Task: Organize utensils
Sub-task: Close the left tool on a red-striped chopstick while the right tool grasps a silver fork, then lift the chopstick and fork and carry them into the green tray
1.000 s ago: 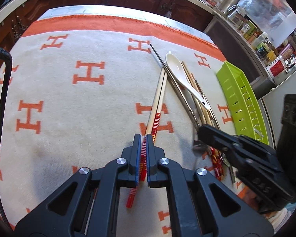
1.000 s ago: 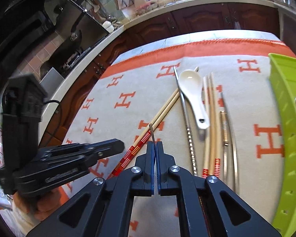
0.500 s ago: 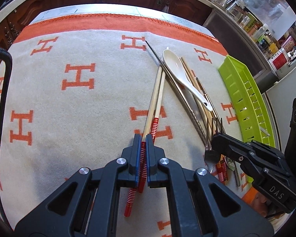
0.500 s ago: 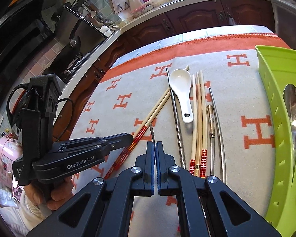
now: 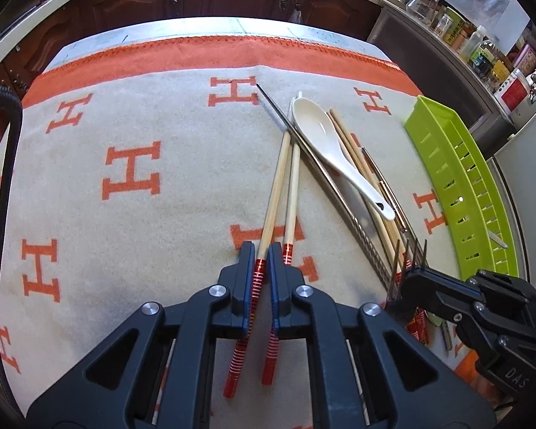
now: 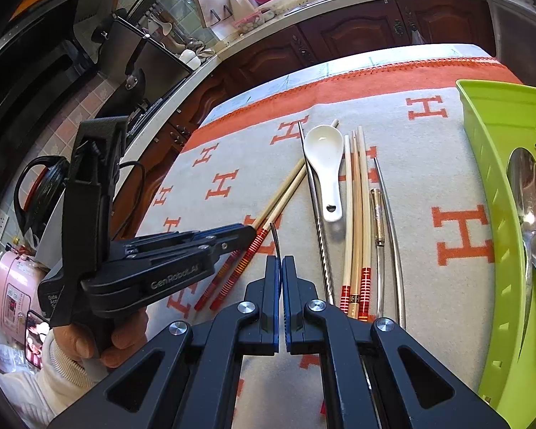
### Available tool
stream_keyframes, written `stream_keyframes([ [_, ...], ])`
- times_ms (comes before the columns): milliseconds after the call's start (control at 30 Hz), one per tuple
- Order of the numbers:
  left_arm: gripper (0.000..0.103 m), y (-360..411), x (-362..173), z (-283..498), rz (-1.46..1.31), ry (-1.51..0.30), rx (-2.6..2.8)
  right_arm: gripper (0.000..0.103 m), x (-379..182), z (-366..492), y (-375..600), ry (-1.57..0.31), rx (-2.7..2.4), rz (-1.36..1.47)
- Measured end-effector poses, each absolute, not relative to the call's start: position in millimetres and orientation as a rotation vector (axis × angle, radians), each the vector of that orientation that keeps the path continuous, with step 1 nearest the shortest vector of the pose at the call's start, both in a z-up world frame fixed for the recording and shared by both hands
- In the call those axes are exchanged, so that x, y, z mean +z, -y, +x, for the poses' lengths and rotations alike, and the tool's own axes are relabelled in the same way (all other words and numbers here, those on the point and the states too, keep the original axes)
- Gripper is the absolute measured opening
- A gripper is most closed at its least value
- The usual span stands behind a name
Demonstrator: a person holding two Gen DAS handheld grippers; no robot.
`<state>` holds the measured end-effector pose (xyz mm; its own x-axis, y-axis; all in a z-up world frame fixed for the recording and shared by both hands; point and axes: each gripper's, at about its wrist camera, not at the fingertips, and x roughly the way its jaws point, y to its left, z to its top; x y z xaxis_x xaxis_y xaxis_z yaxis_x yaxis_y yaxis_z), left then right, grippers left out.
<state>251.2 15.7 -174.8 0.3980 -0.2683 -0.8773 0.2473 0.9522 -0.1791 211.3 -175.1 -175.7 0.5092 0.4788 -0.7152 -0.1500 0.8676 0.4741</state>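
Left wrist view: left gripper jaws opening, one red-banded wooden chopstick between pads, its twin just outside on the beige orange-H cloth; right wrist view: right gripper closed on thin metal fork; lime-green slotted plastic tray at right.

Both wrist fisheyes sit close above the blanket, angled steeply down; each sees the other gripper, sharing the white spoon.

I see my left gripper at lower centre, jaws opening around one red-banded chopstick; its twin lies just right. Right gripper grips a fork.
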Motion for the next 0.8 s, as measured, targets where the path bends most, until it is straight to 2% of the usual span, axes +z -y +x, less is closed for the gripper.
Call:
stream_keyframes([
  [167,0.006,-12,-175,251,0.001,-1.086,-0.323,0.002,-176,209,176,-0.969,0.386,0.384],
  [567,0.003,-49,-172,245,-0.137,-1.085,-0.178,0.002,-169,204,180,-0.956,0.374,0.402],
  [800,0.003,-55,-141,216,-0.156,-1.024,-0.198,0.002,-149,189,189,-0.903,0.379,0.419],
])
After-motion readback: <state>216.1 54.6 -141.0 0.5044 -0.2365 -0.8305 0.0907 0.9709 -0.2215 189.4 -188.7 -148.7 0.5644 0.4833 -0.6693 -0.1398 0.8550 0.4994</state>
